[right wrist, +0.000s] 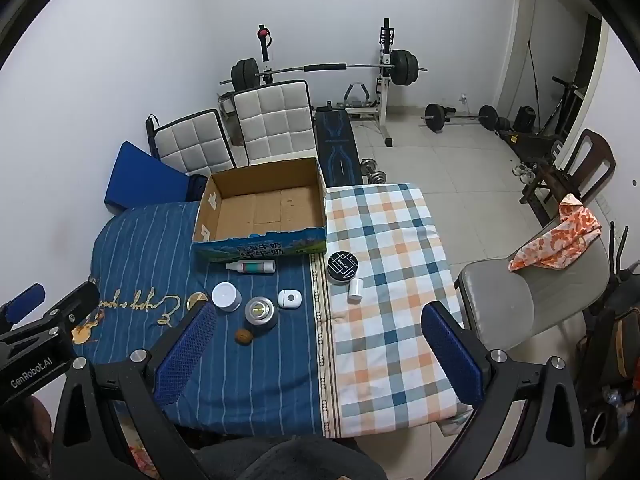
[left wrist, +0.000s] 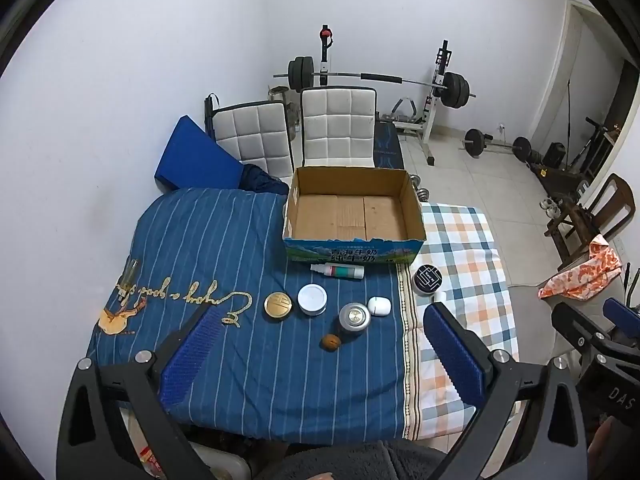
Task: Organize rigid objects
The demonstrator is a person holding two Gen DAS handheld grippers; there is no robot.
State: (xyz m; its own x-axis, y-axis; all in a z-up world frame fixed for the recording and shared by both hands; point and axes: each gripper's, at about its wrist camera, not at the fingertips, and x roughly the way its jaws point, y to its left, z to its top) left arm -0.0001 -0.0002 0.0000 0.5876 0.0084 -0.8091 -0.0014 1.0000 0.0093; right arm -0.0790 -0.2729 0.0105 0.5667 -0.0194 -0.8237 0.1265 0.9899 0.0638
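Left claw (left wrist: 320, 344) and right claw (right wrist: 316, 340), each with blue-padded fingers spread wide, holding nothing, raised above the near edge of the cloth-covered bench (left wrist: 240, 380). Open brown cardboard box with blue printed sides (left wrist: 354, 210) at 12 o'clock on the bench, astride the seam between the blue striped cloth and the checked cloth (right wrist: 384, 280). Just in front of it lies a white spray bottle with a green band (left wrist: 338, 271). Nearer, in a loose cluster: round gold-lidded tin (left wrist: 278, 306), white-lidded round jar (left wrist: 312, 299), silver metal can (left wrist: 354, 317), small white rounded case (left wrist: 378, 306), brown walnut (left wrist: 331, 340). At 2 o'clock, on the checked cloth: black round tin with white line pattern (right wrist: 342, 266), touching or just beside a small white cylinder (right wrist: 355, 290).
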